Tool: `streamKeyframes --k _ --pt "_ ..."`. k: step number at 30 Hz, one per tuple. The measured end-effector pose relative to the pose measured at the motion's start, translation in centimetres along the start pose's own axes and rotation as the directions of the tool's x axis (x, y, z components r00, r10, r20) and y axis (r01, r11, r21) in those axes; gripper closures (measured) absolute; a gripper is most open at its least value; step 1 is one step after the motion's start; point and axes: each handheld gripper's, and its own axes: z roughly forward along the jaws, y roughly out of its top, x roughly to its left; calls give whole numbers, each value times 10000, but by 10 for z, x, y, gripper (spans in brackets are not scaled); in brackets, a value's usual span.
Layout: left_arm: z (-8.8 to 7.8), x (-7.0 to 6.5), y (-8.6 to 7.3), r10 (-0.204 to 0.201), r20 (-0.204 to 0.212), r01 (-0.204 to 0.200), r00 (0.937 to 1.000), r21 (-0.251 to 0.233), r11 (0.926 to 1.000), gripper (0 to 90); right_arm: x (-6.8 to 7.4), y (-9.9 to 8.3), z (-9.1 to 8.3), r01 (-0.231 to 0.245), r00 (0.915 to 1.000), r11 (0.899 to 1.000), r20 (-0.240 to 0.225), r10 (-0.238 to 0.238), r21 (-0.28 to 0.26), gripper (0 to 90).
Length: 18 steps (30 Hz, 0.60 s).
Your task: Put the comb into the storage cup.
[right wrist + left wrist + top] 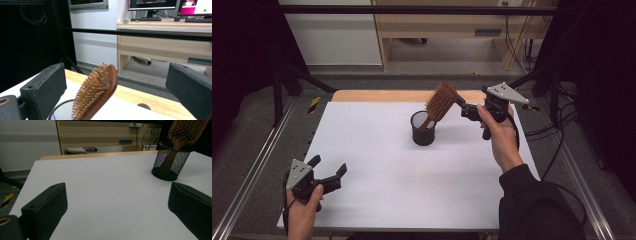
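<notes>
A white table [377, 170] fills the middle of the high view, with a wooden desk [447, 25] behind it. A brown hairbrush [441, 102] stands handle-down in a black mesh cup [423, 129] near the middle. It leans, head up toward the upper right. It looks stiff and light; the head's smooth wooden edges seem best to hold. The right gripper [472, 111] is open beside the head. The left gripper [328, 172], at lower left, is open too.

right hand-held gripper [117, 82]: jaws wide apart, nothing clamped | wooden hairbrush [98, 93]: between the jaws, tilted, head toward 1 o'clock, bristles facing 10 o'clock | black mesh cup [61, 111]: at 7 o'clock, brush standing in it | desk [140, 110]: white top, wooden far edge
</notes>
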Motion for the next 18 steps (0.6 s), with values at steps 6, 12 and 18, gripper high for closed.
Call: streamKeyframes --k 6,12,18 --pt "-2 3 1 -60 21 60 10000 -109 9999 28 -9 -5 -12 -96 9997 9998 204 99 -154 32" --pt "-7 6 2 -107 42 108 9999 -384 9992 30 -17 -14 -25 -96 9990 9996 429 107 -258 35" --pt "-12 9 1 -83 -36 81 10000 -467 9989 31 -25 -22 -43 -80 9985 9995 543 97 -305 37"
